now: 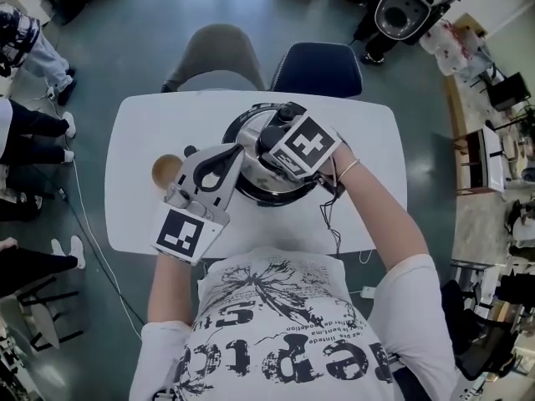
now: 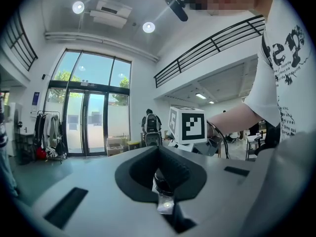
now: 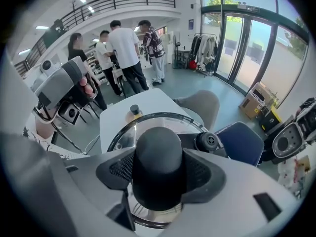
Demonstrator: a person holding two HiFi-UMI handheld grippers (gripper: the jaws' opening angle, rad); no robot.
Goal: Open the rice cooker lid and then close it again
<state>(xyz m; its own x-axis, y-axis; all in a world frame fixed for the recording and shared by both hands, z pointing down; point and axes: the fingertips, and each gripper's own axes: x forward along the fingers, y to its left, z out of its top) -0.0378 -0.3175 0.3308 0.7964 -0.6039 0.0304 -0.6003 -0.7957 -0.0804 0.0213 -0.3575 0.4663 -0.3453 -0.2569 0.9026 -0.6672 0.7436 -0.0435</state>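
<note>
The rice cooker (image 1: pixel 266 197) stands at the middle of the white table (image 1: pixel 142 140), directly under both sets of fingers. Its glass lid (image 3: pixel 148 123) appears seated level on the rim. Whether the opening lift is about to start or the closing is finished cannot be told.

The black lid knob (image 3: pixel 159 152) sits between the pads (image 3: pixel 116 169) of the right gripper (image 1: pixel 282 149), which are closed on it from both sides. This gripper points steeply down. That suits a straight upward pull on the knob, the lid's one cool, central handhold.

The left gripper (image 1: pixel 236 155) lies level, its fingers at the cooker's near-left rim. Its jaws are nearly together, closed on a small dark part (image 2: pixel 162 181) with a shiny tip. The part is too small to identify. It is probably a fitting on the cooker's side, held to stop the body sliding or tipping while the lid moves.

Just beyond the right fingers, the lid's steam vent (image 3: pixel 210 142) stays clear of the grip. Further out, left of both grippers, a small brown bottle (image 3: pixel 134 112) stands apart on the table. A grey chair (image 1: pixel 219 57) and a blue chair (image 1: pixel 318 69) stand at the far edge.
</note>
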